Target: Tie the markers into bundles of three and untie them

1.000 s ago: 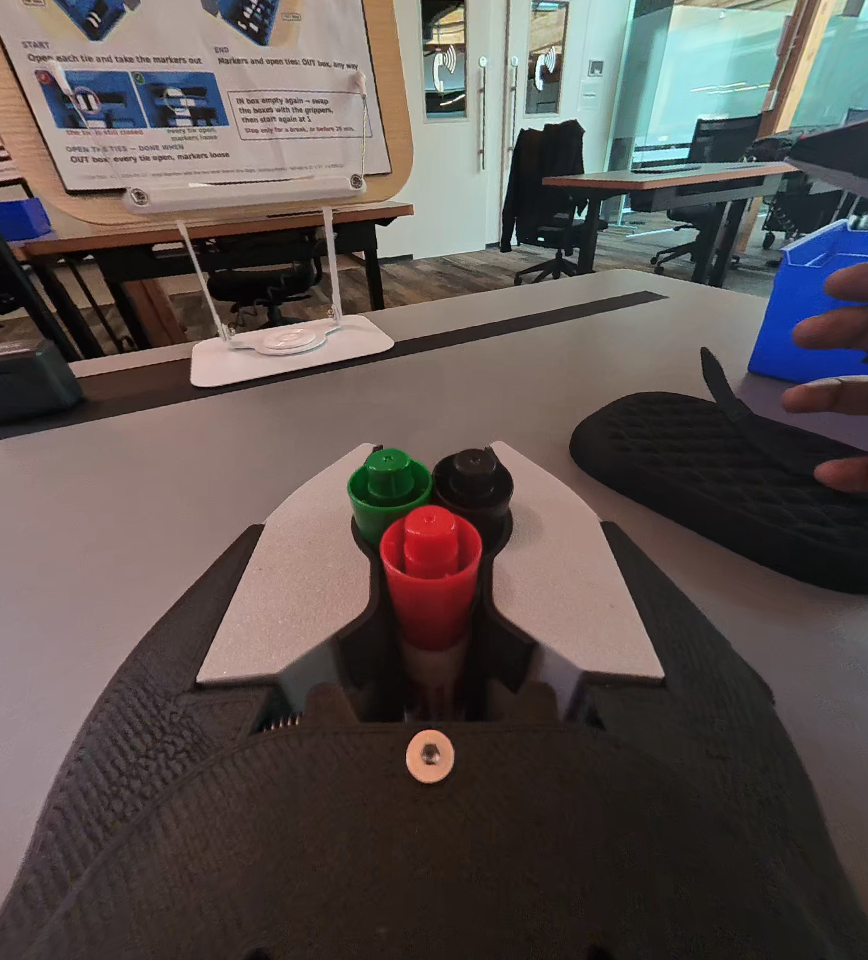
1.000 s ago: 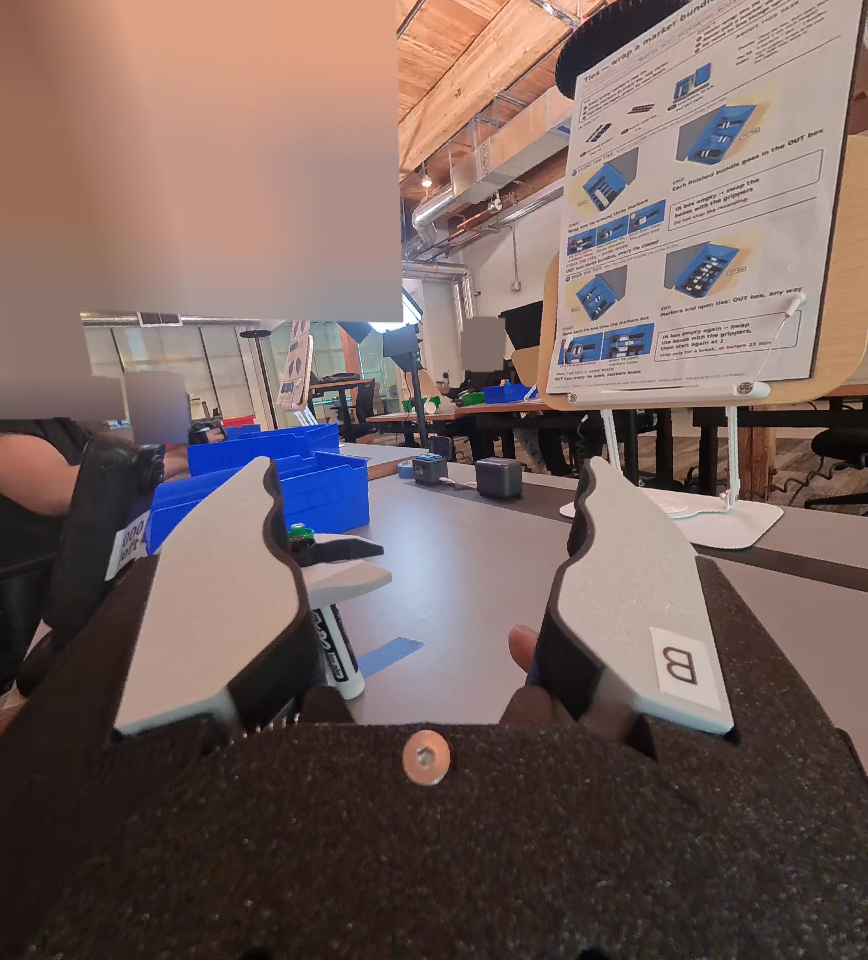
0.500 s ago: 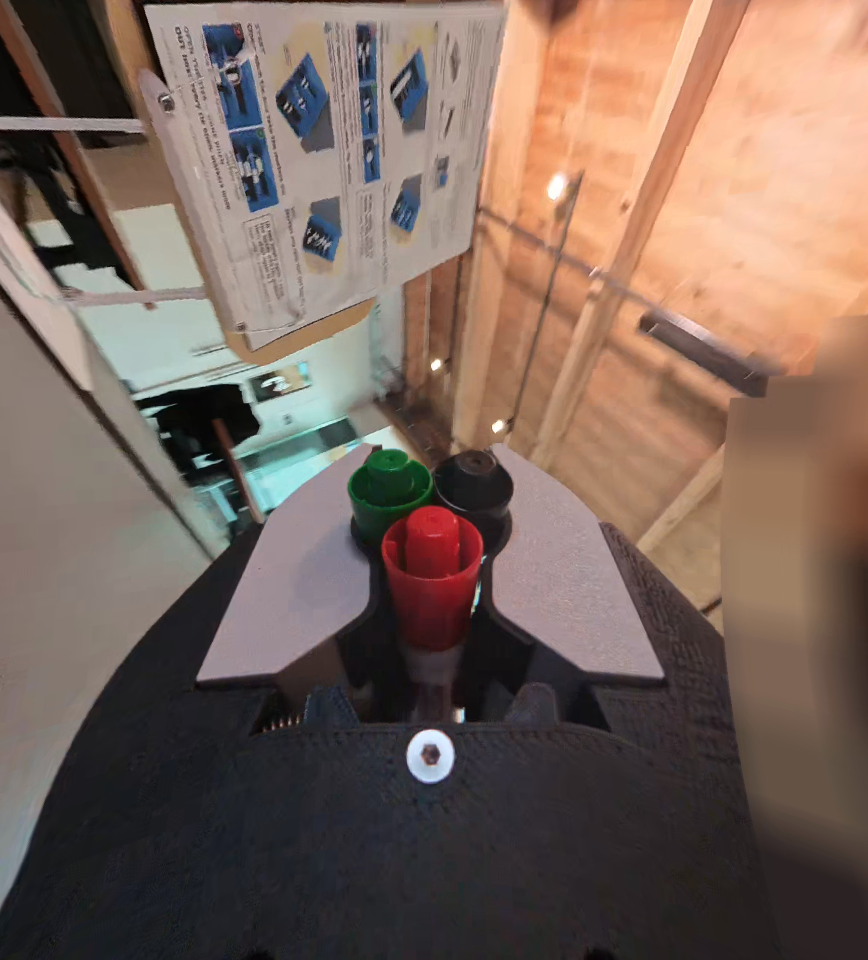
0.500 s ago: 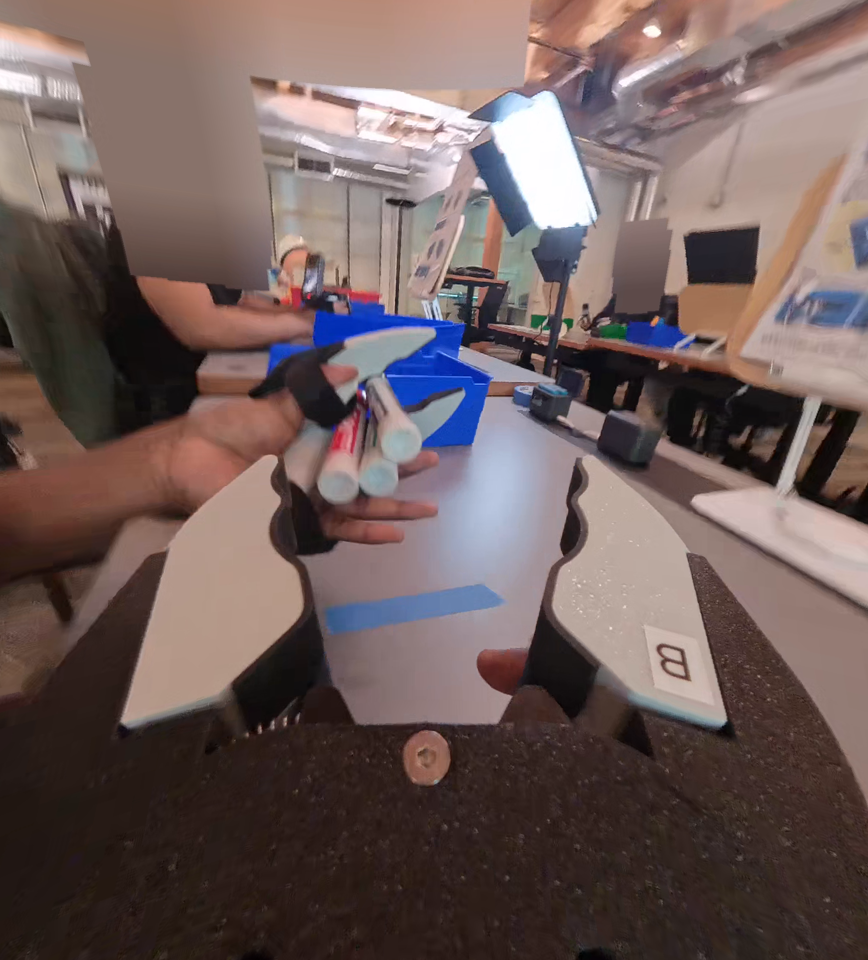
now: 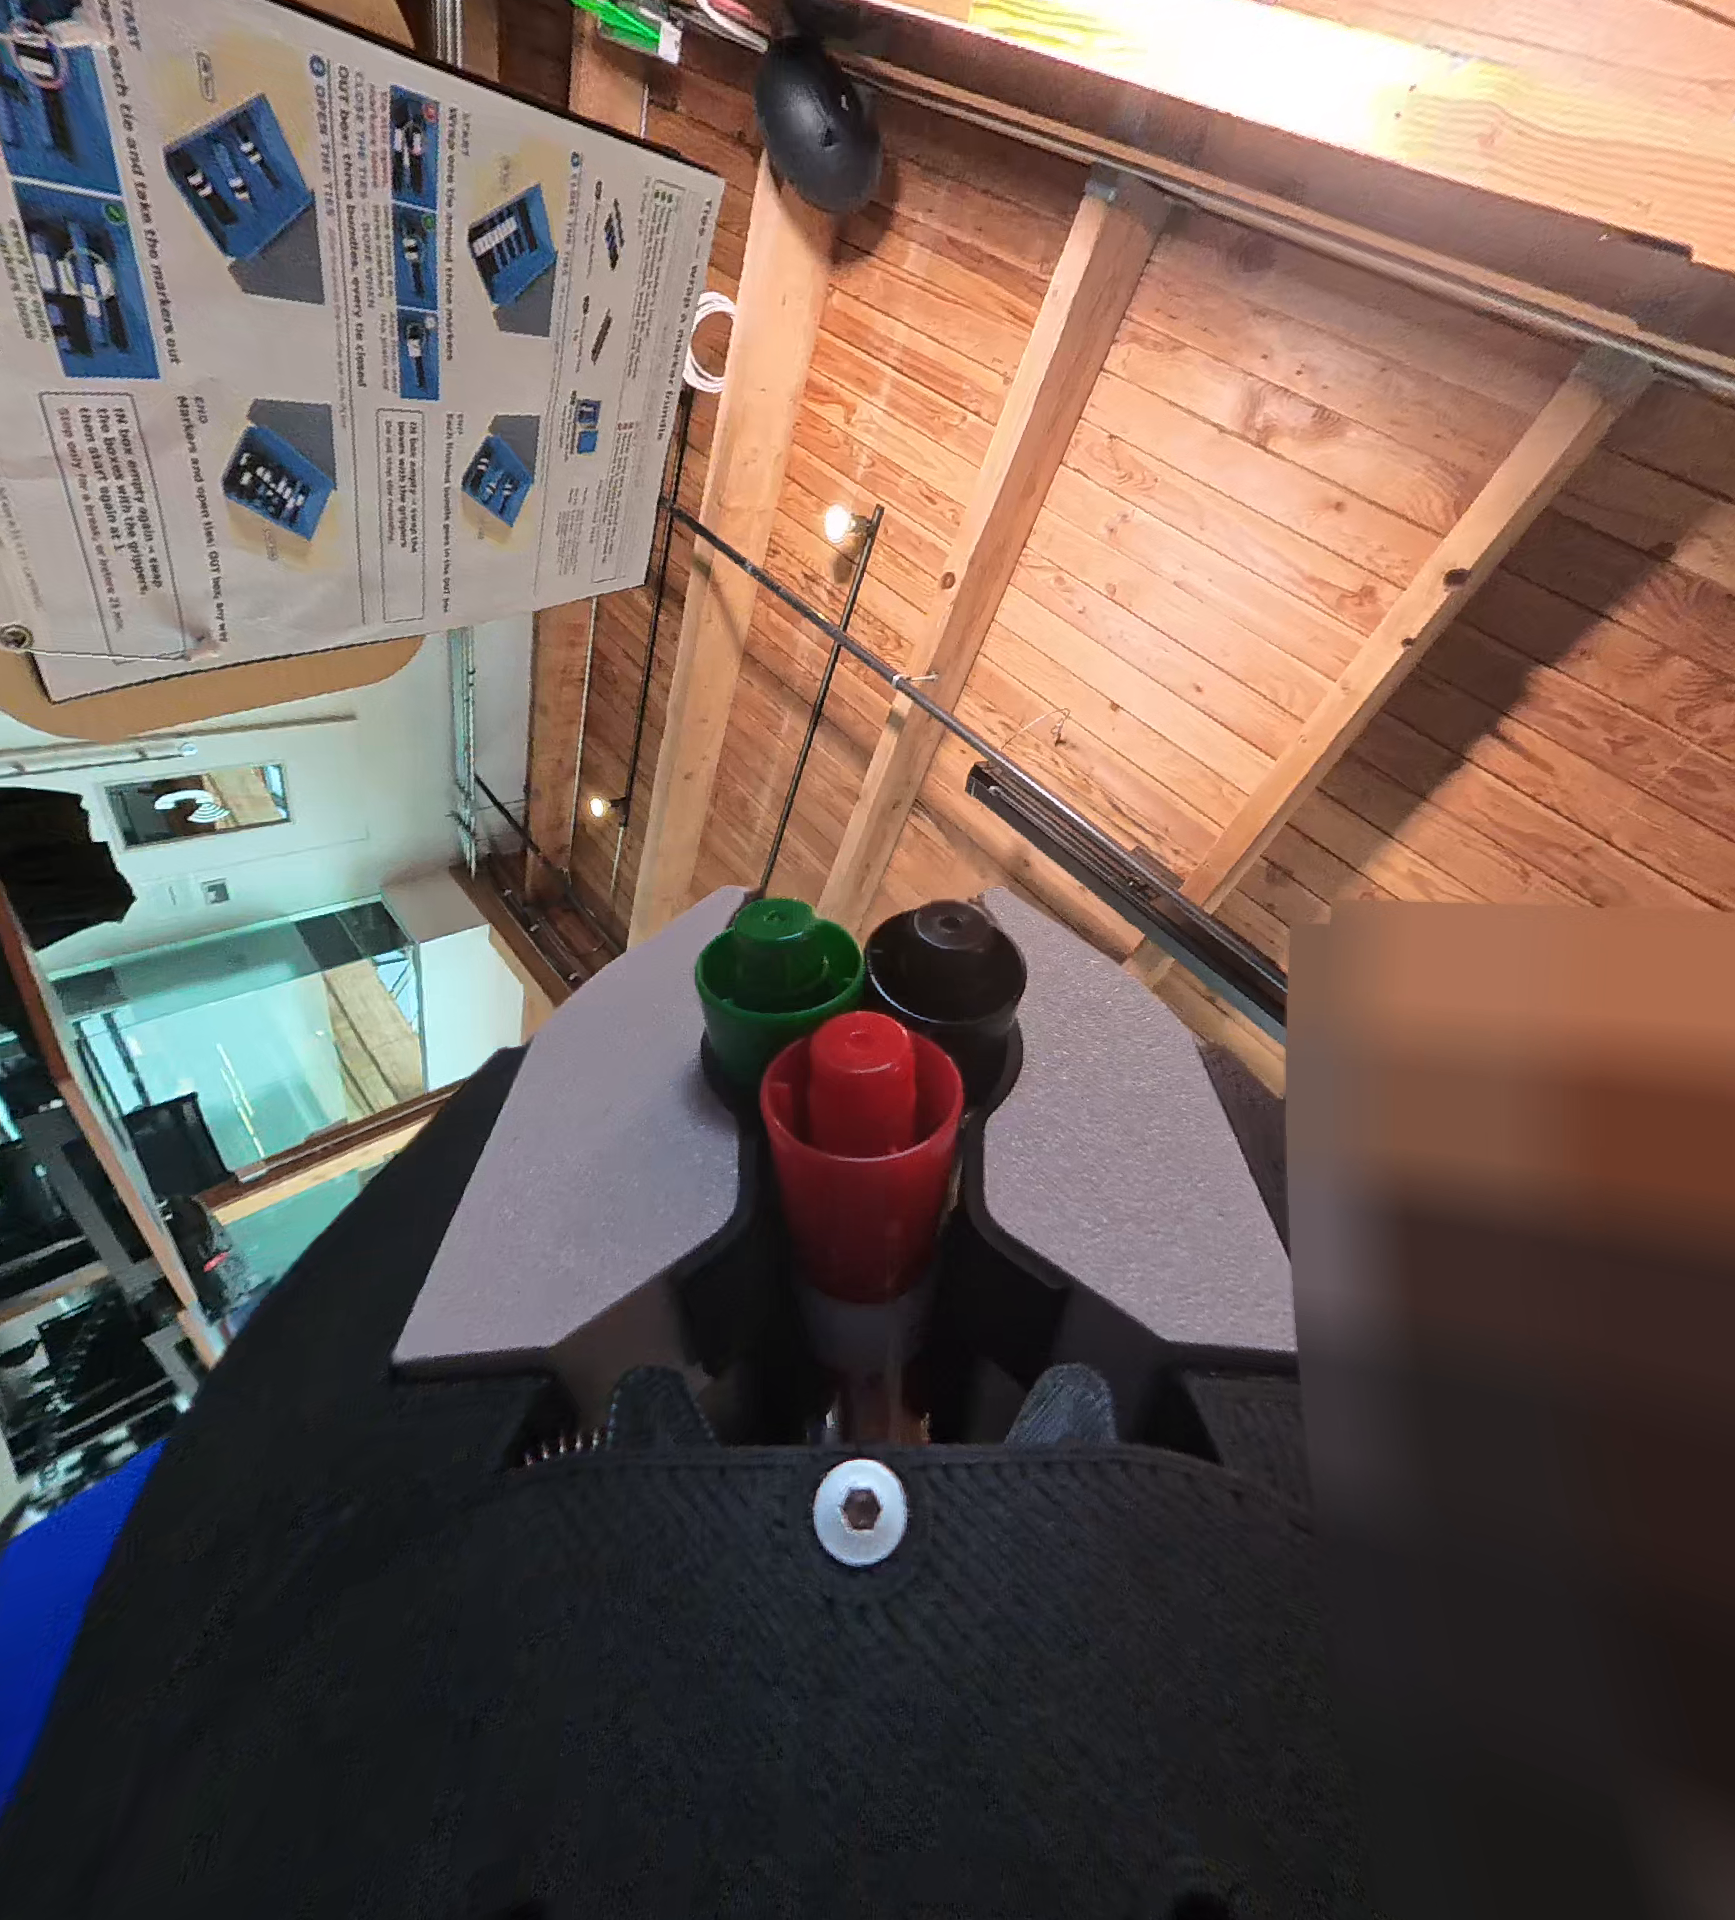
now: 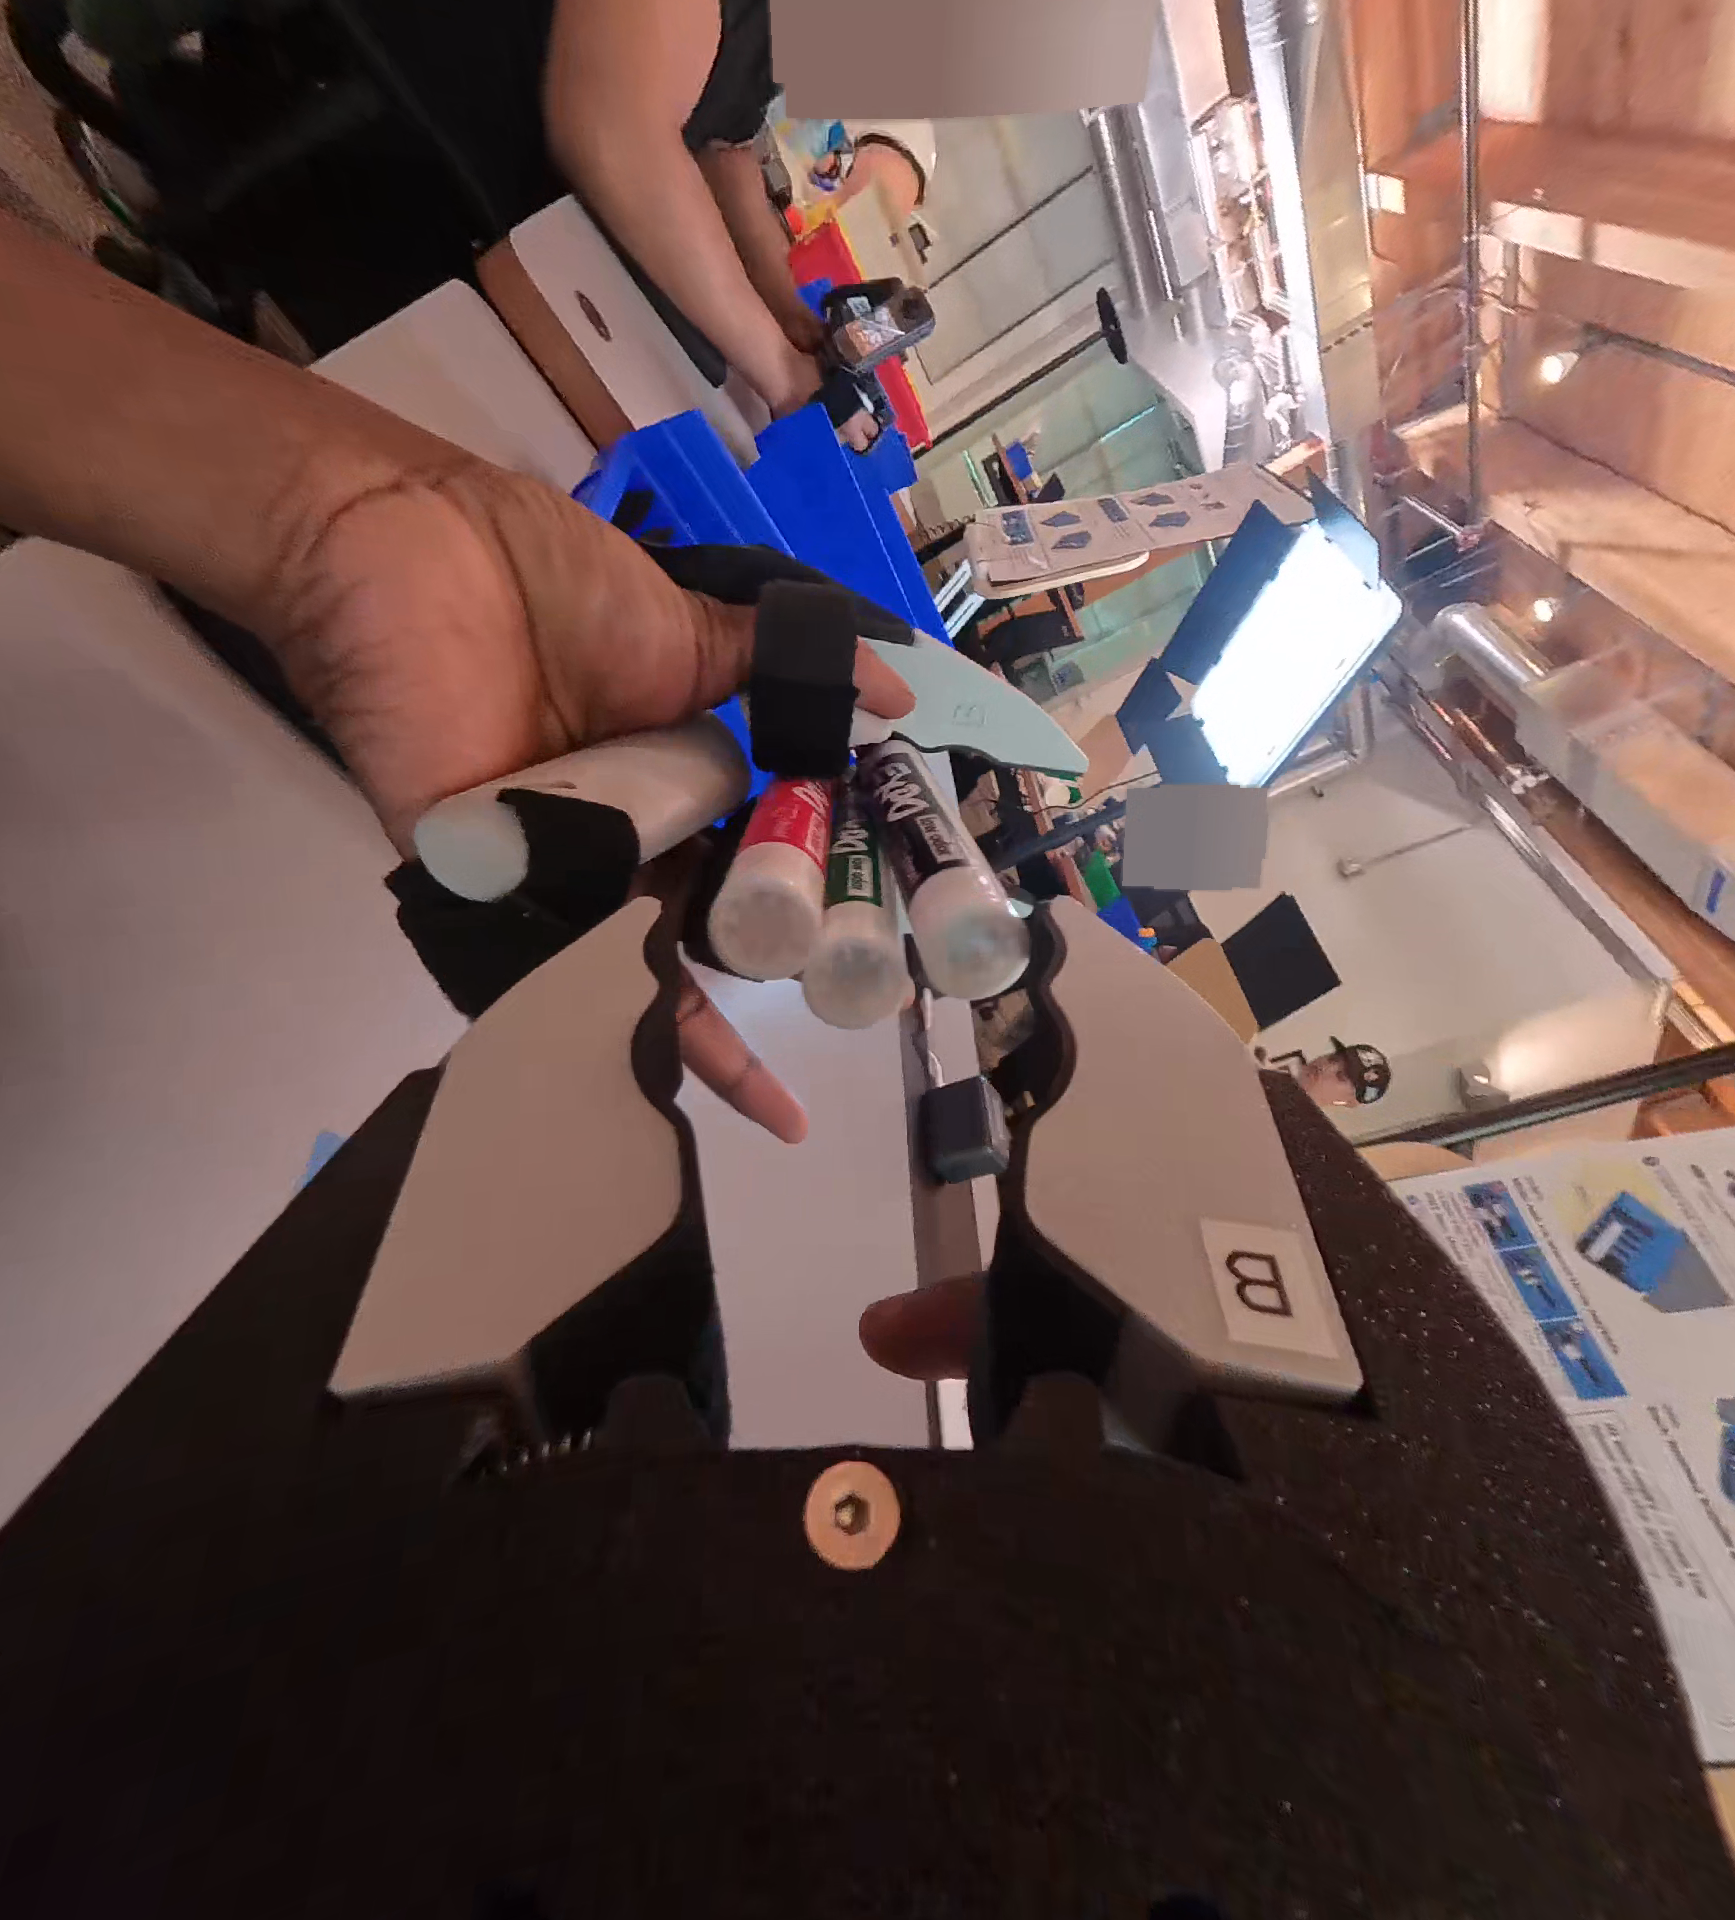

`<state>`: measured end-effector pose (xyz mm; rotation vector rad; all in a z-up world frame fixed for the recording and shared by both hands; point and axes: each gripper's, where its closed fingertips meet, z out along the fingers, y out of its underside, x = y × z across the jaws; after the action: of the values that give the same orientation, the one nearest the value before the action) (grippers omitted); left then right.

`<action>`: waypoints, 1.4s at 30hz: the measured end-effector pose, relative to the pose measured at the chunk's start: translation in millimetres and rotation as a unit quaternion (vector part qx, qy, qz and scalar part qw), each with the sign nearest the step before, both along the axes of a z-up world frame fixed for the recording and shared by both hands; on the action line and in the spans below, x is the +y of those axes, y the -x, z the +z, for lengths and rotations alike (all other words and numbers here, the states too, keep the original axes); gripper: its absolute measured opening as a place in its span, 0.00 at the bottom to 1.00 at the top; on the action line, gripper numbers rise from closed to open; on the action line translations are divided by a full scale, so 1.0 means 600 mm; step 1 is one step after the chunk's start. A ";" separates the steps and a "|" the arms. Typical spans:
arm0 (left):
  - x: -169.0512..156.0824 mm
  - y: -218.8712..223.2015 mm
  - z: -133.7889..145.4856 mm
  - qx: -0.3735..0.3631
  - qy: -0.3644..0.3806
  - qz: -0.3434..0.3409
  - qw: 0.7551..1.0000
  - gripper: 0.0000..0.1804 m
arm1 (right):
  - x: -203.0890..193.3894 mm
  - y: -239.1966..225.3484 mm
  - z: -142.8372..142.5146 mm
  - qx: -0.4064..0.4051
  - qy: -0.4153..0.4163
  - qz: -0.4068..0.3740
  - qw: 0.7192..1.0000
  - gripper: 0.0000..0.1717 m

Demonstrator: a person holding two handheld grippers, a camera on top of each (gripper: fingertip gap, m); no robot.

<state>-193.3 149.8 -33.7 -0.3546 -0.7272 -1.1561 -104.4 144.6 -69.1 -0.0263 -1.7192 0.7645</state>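
Left tongs (image 5: 861, 1023) pinching three markers (image 5: 858, 1081), caps far; right tongs (image 6: 847, 961) spread, marker butts just between tips.

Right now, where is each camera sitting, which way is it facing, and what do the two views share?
Left wrist view: on the left tongs, tipped up at the wooden ceiling and instruction poster; its fingers clamp three markers.
Right wrist view: on the right tongs, rolled sideways, facing the left hand; its fingers stand apart around the marker ends.
Shared: the same red, green and black markers.
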 end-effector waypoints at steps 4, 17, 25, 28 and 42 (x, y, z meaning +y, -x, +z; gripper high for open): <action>-0.007 -0.004 0.003 -0.007 -0.009 -0.006 1.000 0.21 | -0.014 0.003 0.016 0.025 -0.013 -0.001 1.000 0.30; -0.029 0.009 0.010 -0.015 -0.054 0.016 0.998 0.21 | -0.013 0.012 0.034 0.035 -0.015 -0.015 0.999 0.29; -0.044 0.037 -0.017 -0.024 -0.048 0.051 0.997 0.21 | 0.091 -0.078 0.013 -0.081 0.241 -0.091 0.963 0.33; -0.072 0.045 -0.016 0.014 -0.044 0.090 0.995 0.21 | 0.210 -0.138 -0.047 -0.184 0.323 -0.245 0.895 0.25; -0.153 0.102 -0.020 0.016 -0.059 0.171 0.983 0.21 | 0.332 -0.251 -0.272 -0.333 0.282 -0.334 0.836 0.31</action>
<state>-254.7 57.9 -45.9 -0.1403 -0.6582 -0.8610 46.3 344.0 -232.4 -1.3747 -1.8528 0.7301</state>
